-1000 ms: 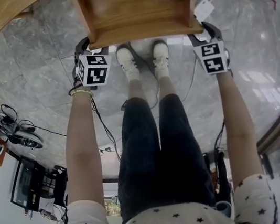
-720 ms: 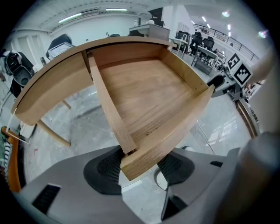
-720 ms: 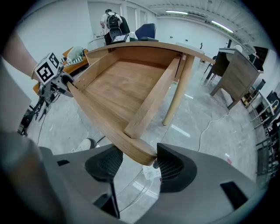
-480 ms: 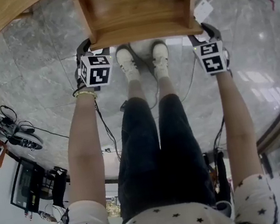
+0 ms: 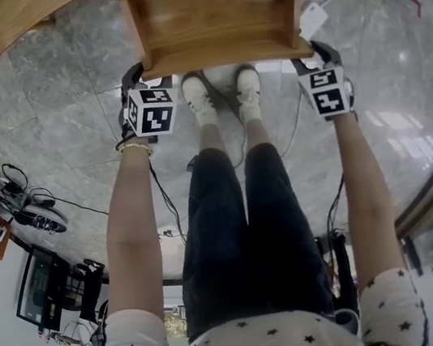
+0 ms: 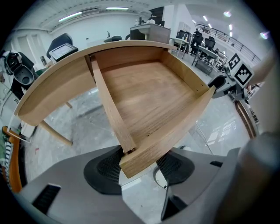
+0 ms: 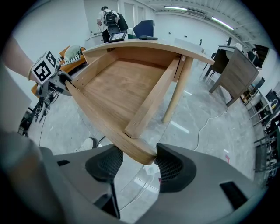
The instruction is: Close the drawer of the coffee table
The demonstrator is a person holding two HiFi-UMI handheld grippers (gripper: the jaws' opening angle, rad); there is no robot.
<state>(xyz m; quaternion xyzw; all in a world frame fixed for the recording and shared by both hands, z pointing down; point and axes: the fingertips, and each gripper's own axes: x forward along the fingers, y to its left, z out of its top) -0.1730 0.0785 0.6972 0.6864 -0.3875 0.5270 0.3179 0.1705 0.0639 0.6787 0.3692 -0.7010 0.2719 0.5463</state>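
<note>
Head view: the wooden drawer stands pulled out from the coffee table, its front edge just above the person's shoes on the grey stone floor. The left gripper meets the drawer's front left corner, the right gripper the front right corner.

Left gripper view: the jaws are closed onto that front corner. The wood sits wedged between the two dark pads, and the empty drawer runs back under the curved tabletop.

Right gripper view: same picture here, with the pads clamped on the other front corner. A table leg stands beyond, and a white cable trails across the floor.
</note>
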